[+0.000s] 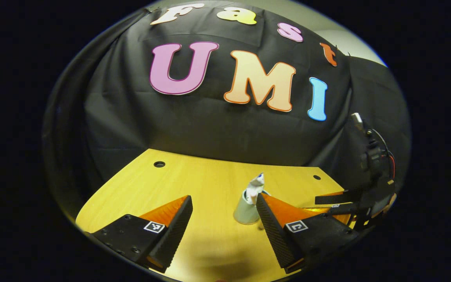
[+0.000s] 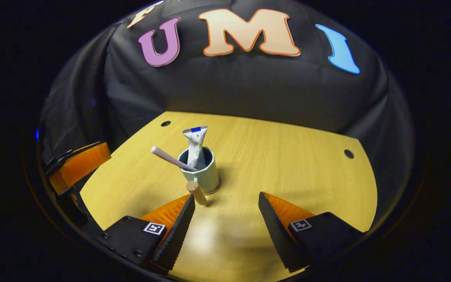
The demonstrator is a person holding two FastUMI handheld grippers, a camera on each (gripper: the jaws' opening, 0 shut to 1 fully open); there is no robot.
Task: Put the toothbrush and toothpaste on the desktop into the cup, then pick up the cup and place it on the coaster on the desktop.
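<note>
Standing stock: items listed left to right across the desktop [image 2: 288, 156], a yellow wood-grain surface with small round holes near its far corners.
Left gripper [image 1: 223, 219]: jaws spread wide, nothing between them; hangs above the near edge. In the right gripper view it shows at the left edge.
Toothbrush [image 2: 170, 158]: pale pink handle, already in the cup, leaning out over the rim toward the left edge.
Toothpaste [image 2: 195, 150]: white crumpled tube with a blue mark at its top, standing upright inside the cup.
Cup [image 2: 206, 176]: pale green, upright, on the surface's middle, somewhat toward the left edge; a short tan wooden handle [image 2: 196, 192] juts from its near side.
Right gripper [image 2: 225, 219]: fingers wide apart, holding nothing; cup just ahead of its left finger.
Coaster: cannot be made out with certainty.
Progress: by the look of it both items are loaded; lifting the cup and setting it on the coaster remains.
</note>
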